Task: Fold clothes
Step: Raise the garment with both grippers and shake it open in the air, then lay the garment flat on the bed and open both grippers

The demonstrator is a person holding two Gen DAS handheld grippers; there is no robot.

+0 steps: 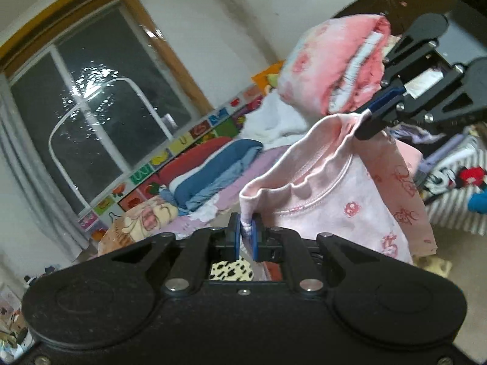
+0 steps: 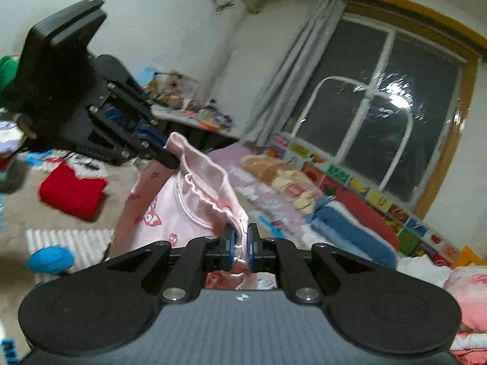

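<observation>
The pink garment's (image 1: pixel 344 200) lower part lay hidden behind the left gripper's (image 1: pixel 246 233) black body. The bed (image 2: pixel 261 182) and red clothing (image 2: pixel 73 194) were blurred—prints unreadable. The pink bundle (image 2: pixel 471 298) was cut off at the frame's edge—shape undeterminable.

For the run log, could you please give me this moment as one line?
stage: lifting | left gripper: shut on pink shirt | right gripper: shut on pink shirt | shirt: hanging between both

Dim indoor light, lamp glare on dark window (image 2: pixel 398 100), motion blur, fisheye-curved edges
</observation>
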